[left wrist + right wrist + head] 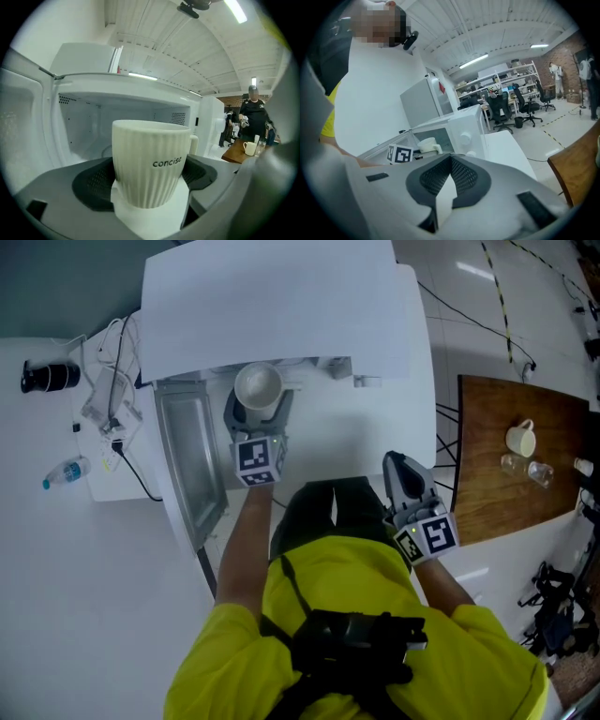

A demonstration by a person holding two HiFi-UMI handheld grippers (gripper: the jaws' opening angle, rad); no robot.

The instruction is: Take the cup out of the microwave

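A bottle [66, 472] lies on the white table [84, 596] well to the left of the microwave [281, 306], with cables between the two. The microwave's door [192, 460] hangs open on its left side.

The left gripper [258, 412] is at the microwave's mouth and grasps the cup [152, 161], one jaw pressed to each side of its ribbed white wall. The cup stands upright just in front of the cavity. Its handle points away from the gripper, towards the microwave's inside, and its print reads "concise".

The right gripper [401, 474] hovers near the microwave's front right corner, over the table's edge. Its jaws are clenched tip to tip with nothing between them. From its own view the cup and the left gripper's marker cube show at the microwave's opening.

Well to the right of the microwave stands a wooden table [497, 493] with a mug [521, 439] on it.
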